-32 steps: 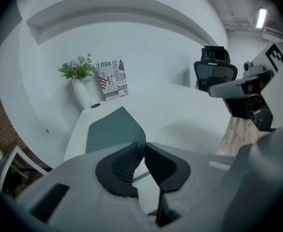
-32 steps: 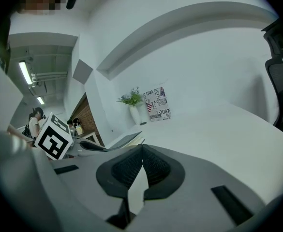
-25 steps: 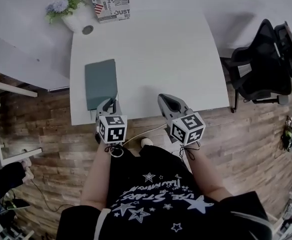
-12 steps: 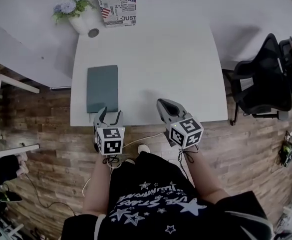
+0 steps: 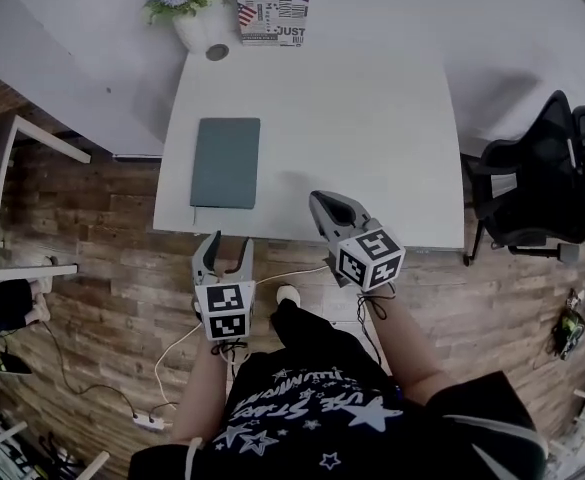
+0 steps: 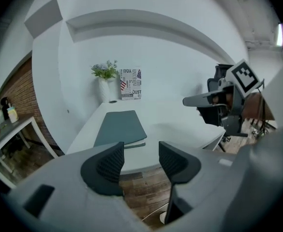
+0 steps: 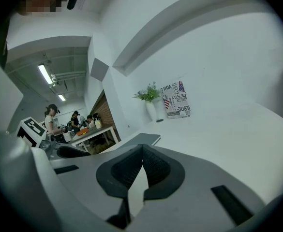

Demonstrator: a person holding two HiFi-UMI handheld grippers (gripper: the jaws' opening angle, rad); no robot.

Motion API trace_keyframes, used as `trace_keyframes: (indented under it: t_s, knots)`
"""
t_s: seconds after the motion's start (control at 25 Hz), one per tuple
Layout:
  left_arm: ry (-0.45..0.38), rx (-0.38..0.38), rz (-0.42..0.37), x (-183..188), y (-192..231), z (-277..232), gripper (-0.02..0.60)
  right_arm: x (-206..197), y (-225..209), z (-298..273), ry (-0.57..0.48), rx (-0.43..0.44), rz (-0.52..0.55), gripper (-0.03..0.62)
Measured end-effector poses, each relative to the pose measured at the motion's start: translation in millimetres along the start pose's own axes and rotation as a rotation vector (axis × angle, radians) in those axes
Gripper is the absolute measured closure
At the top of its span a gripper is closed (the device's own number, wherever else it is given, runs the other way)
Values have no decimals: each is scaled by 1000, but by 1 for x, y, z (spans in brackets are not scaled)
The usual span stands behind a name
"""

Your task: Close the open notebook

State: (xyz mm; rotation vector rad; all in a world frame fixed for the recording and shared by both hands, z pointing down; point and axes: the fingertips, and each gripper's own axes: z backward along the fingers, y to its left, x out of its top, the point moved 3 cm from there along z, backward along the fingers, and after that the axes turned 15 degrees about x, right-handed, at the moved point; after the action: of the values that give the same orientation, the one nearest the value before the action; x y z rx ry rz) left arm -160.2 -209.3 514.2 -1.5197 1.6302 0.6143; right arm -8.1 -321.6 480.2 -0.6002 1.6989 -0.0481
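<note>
the teal notebook (image 5: 225, 162) lies shut near the white table's (image 5: 372, 118) front-left edge, so the job looks done: i'd hold the left gripper (image 5: 228, 246), jaws apart and empty, and the right gripper (image 5: 324, 204), clenched on nothing, clear of its cover.

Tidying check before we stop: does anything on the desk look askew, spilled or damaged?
Nothing stands out. The teal notebook lies closed and flat near the front left of the white table, and the flower vase and printed sign stand upright at the back.

L gripper (image 5: 227, 247) jaws opened, pulled back from notebook (image 5: 226, 162), now off table (image 5: 372, 118) edge.
</note>
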Motion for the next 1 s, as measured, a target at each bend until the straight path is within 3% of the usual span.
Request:
trace_keyframes:
  t_s: [0.24,0.56,0.72,1.0]
  knots:
    - [-60,58,113,-15,18,52,409,-4,47,1,19,61,43,592]
    - [-135,137,186,-43,24,134,535,-26,112,35,39,117,87,592]
    - [-143,179,252,-71,28,179,549,-38,154,53,38,161,118,592]
    - [-157,257,287,-132,23,279,552,-77,236,97,37,242,146,592]
